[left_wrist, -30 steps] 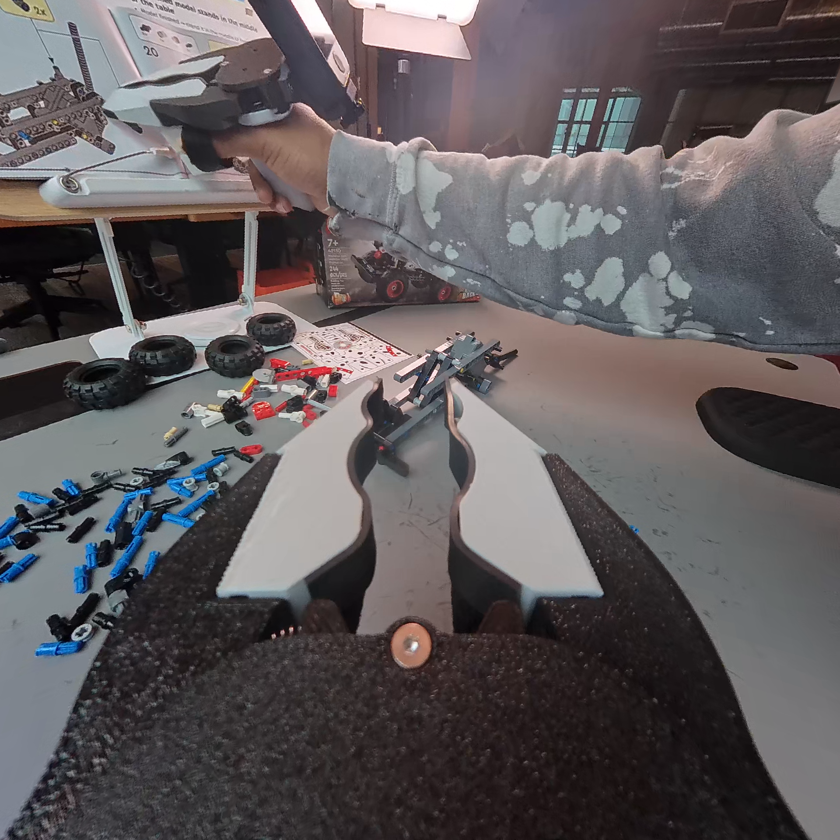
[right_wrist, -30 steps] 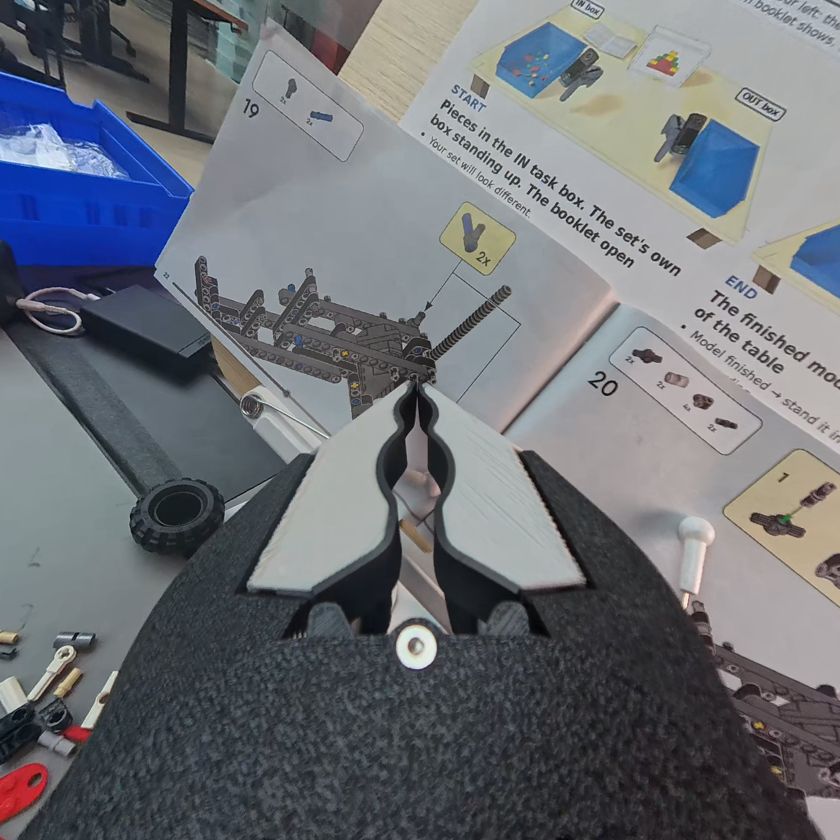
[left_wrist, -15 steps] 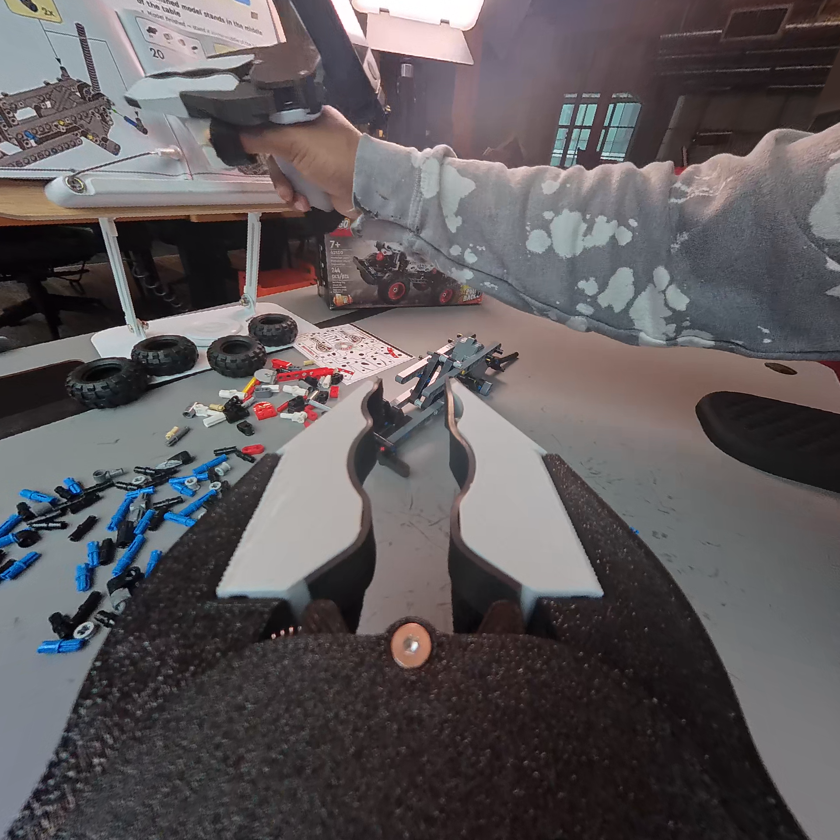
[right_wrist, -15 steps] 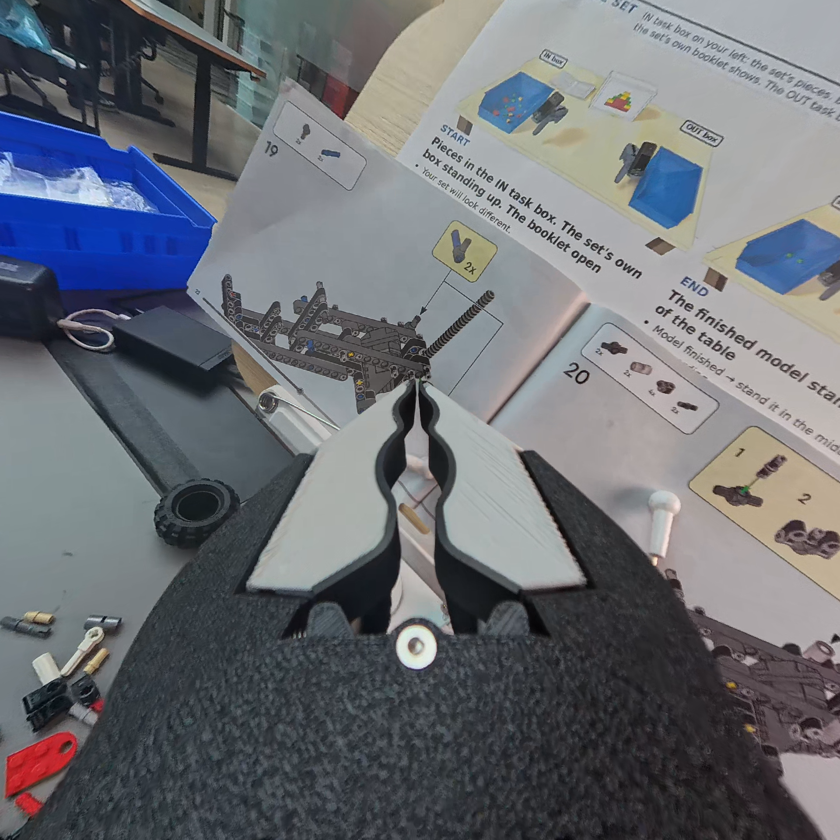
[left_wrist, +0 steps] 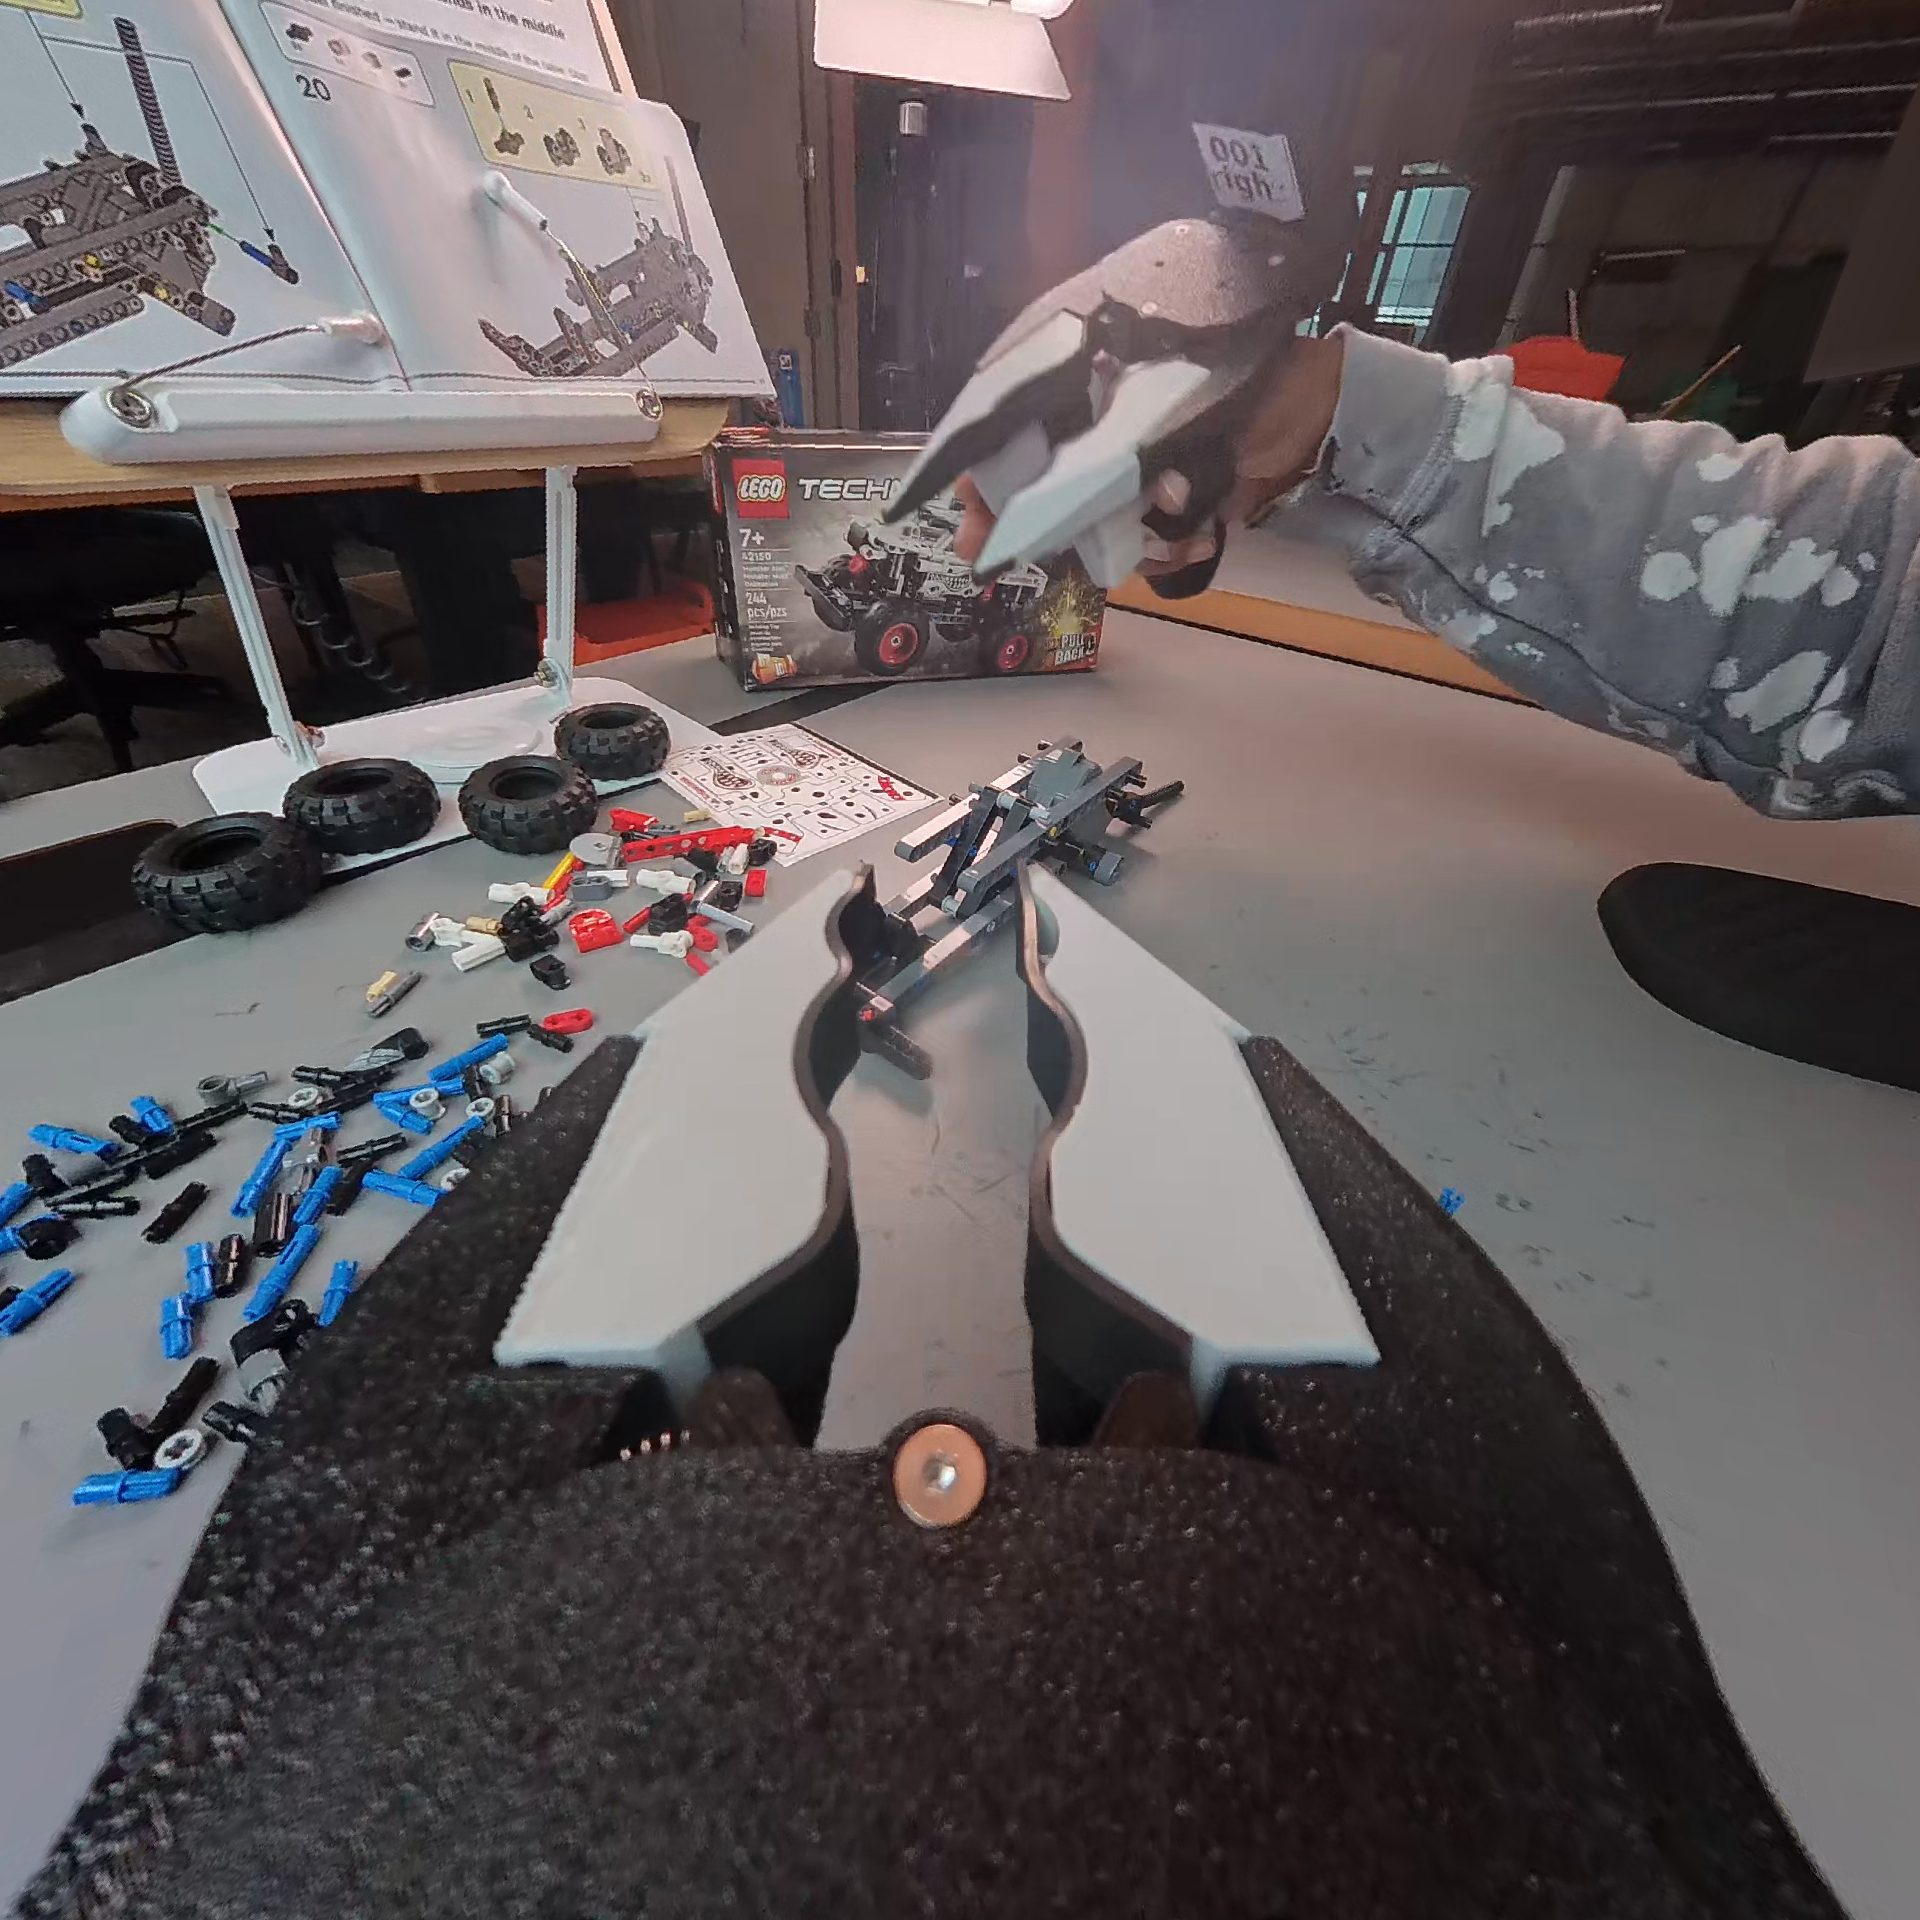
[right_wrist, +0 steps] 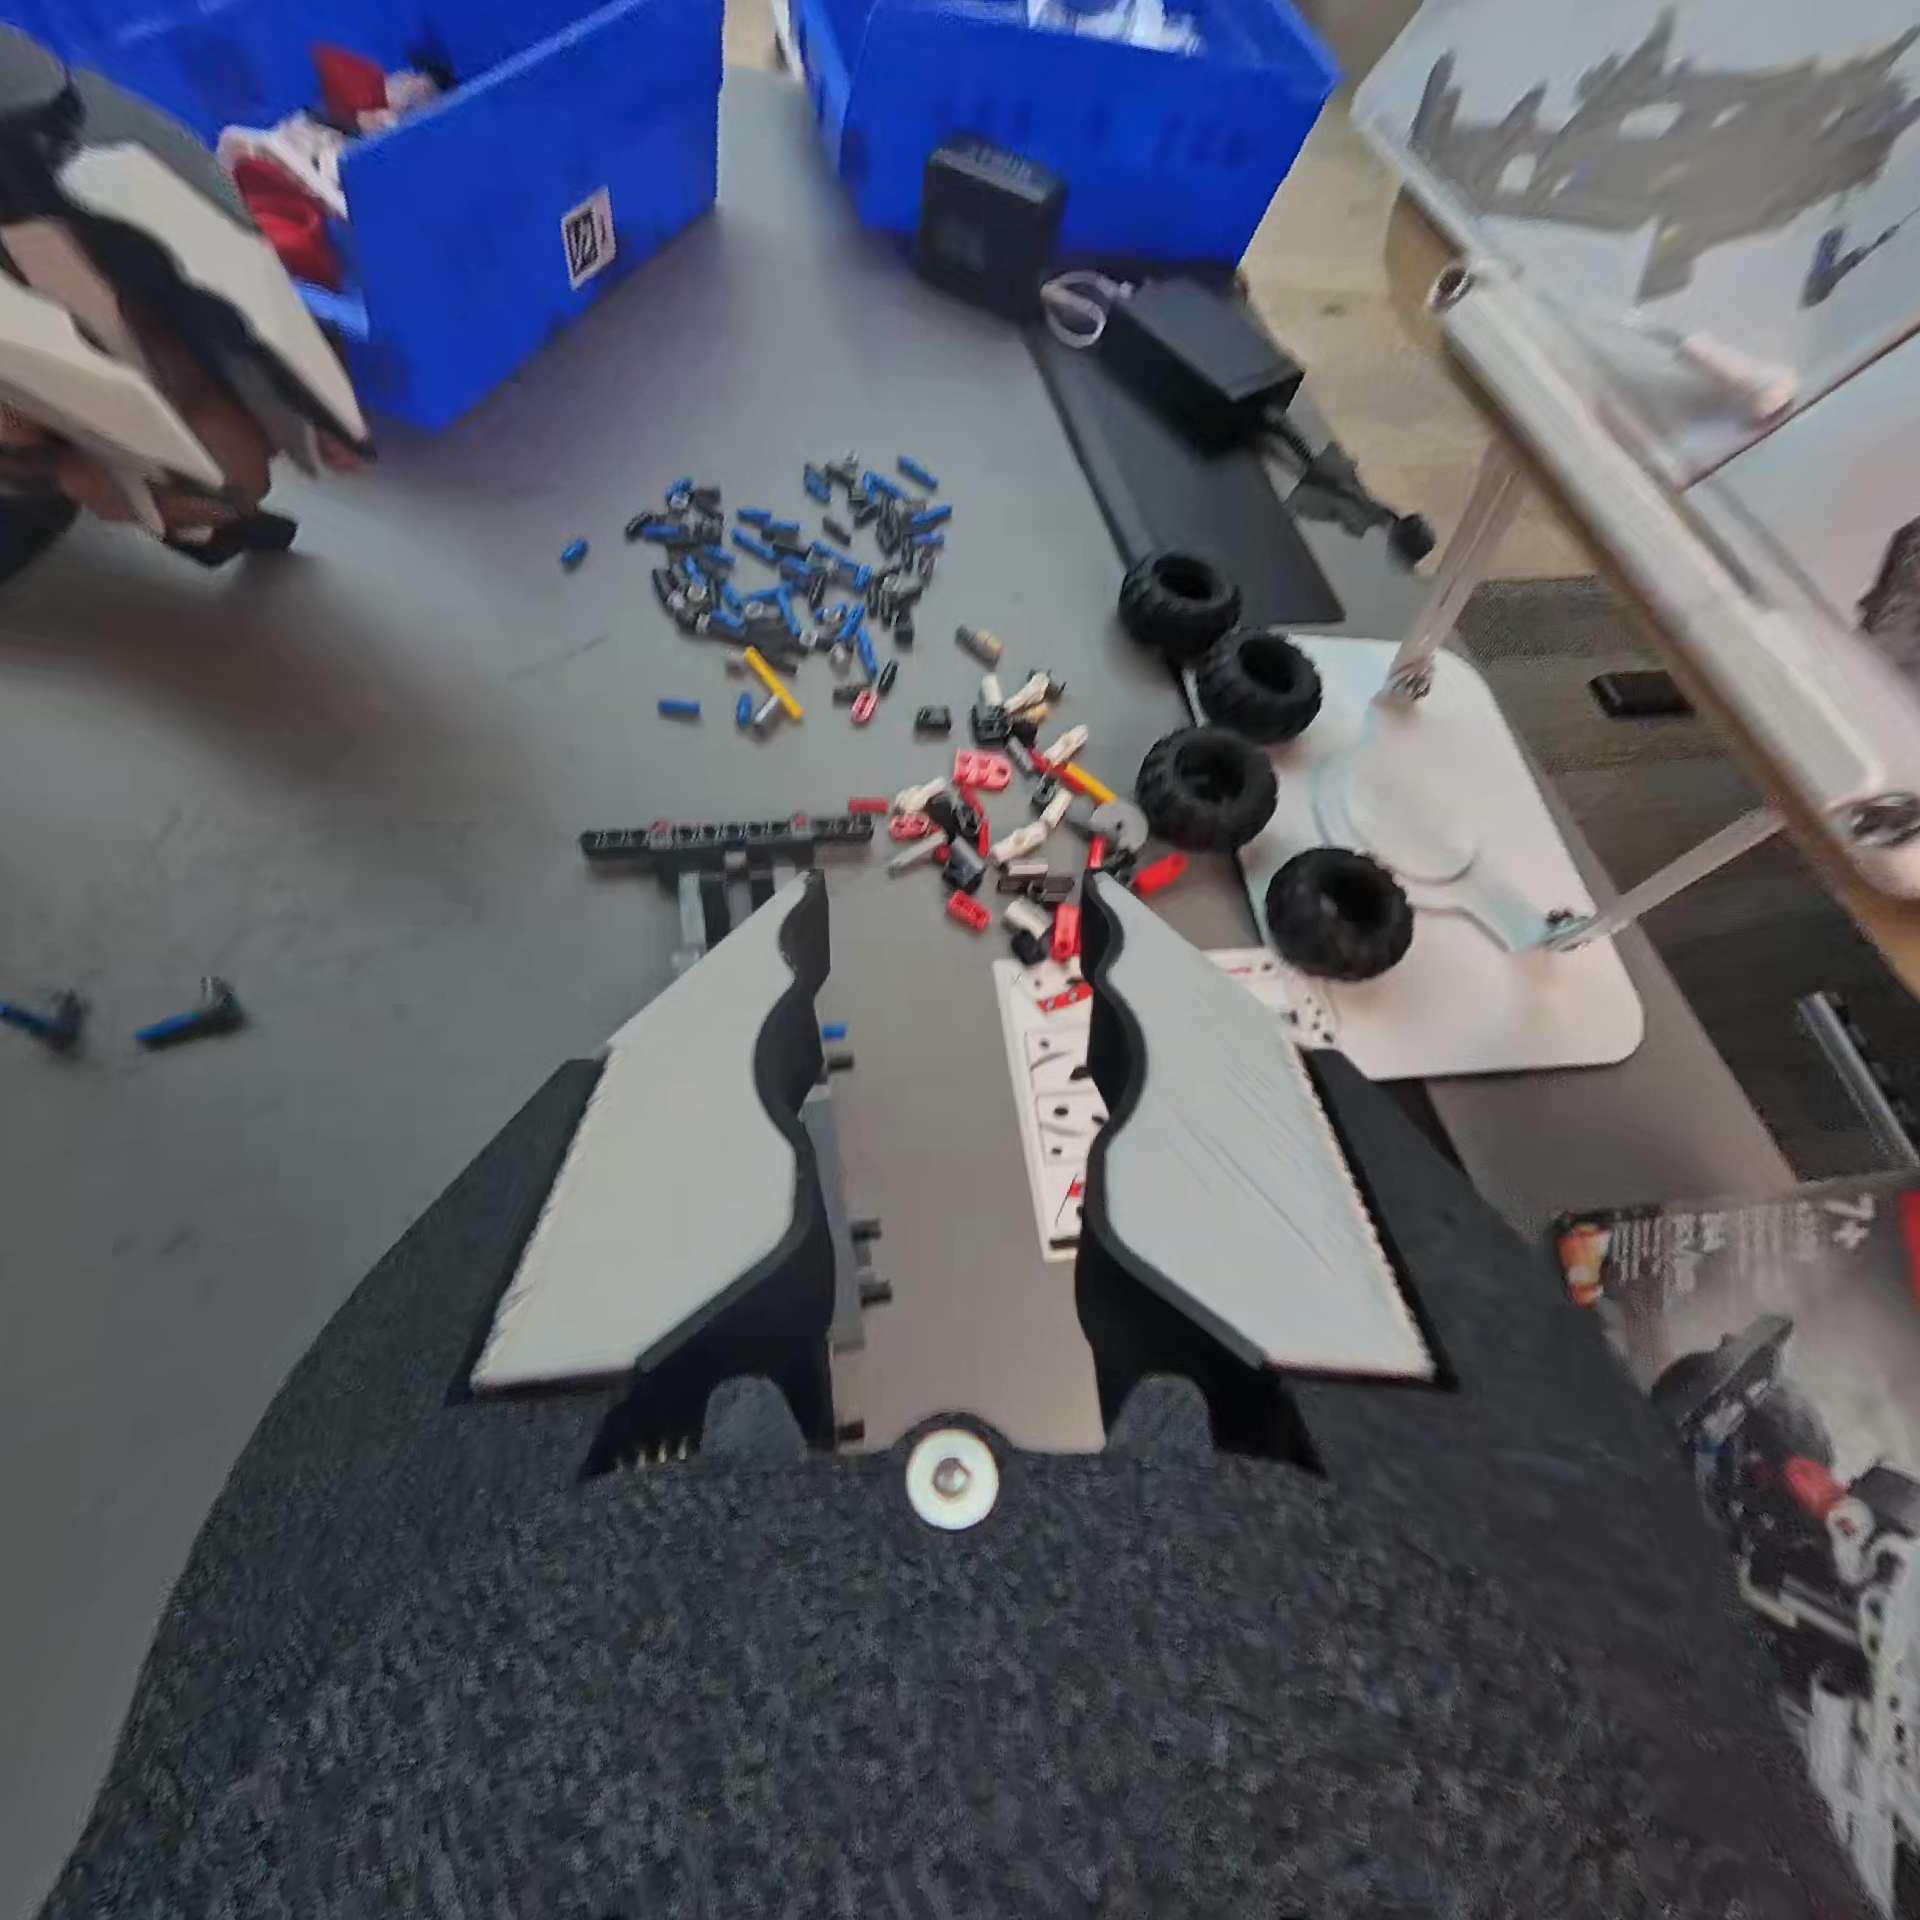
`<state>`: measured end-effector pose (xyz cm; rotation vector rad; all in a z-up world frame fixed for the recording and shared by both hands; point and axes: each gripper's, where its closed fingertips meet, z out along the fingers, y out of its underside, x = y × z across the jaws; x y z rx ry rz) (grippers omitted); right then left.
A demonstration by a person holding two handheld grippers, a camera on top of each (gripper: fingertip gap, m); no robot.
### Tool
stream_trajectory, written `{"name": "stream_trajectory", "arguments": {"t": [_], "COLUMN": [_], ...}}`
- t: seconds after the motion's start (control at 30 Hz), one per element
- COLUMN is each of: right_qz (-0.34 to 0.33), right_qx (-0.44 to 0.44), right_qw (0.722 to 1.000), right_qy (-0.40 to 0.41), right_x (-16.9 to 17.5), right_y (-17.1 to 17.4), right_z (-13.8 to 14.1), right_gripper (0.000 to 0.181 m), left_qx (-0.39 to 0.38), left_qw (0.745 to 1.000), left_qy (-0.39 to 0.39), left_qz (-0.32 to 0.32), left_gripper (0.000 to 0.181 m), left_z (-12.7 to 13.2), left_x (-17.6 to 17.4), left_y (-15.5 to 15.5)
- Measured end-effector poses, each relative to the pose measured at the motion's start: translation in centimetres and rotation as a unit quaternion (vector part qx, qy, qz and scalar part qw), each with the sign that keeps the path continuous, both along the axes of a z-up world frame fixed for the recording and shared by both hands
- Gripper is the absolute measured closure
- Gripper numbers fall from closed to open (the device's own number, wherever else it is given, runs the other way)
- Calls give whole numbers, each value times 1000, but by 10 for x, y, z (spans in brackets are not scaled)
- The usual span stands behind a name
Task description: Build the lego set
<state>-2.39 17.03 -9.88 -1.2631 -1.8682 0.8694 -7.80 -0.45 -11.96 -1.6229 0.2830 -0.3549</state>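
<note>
Grey and black, the half-built chassis (left_wrist: pixel 1023 842) lies on the grey table (left_wrist: pixel 1351 1039), just ahead of the left gripper (left_wrist: pixel 940 904), whose jaws stand apart, empty. Loose pieces (left_wrist: pixel 582 904) and four tyres (left_wrist: pixel 358 805) lie leftward. The right gripper (right_wrist: pixel 951 904), blurred, seemingly hovers wide open, empty.

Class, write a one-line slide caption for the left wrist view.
Open left tool points at the half-built chassis; loose pieces and four tyres lie left, right tool hangs open above.

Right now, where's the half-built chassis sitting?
In the left wrist view the half-built chassis lies on the grey table, just beyond the left hand-held gripper, right of the sticker sheet.
</note>
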Motion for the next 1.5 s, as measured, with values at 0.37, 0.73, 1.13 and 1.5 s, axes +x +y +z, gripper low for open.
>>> {"name": "stream_trajectory", "arguments": {"t": [0.37, 0.73, 1.13, 1.5], "right_qz": [3, 82, 22, 30], "right_qx": [47, 101, 46, -7], "right_qw": [981, 972, 975, 969], "right_qy": [-188, -195, -214, -246], "right_x": [71, 57, 112, 128], "right_y": [-12, -59, -36, -21], "right_z": [-102, -108, -113, -138], "right_gripper": [110, 123, 123, 171], "left_qx": [-2, -6, -29, -91], "left_qw": [999, 996, 988, 983], "left_qy": [48, 84, 149, 131], "left_qz": [4, -1, -43, -95], "left_gripper": [153, 154, 154, 137], "left_z": [-8, -13, -32, -39], "left_x": [7, 15, 38, 55], "left_y": [2, -1, -1, 26]}}
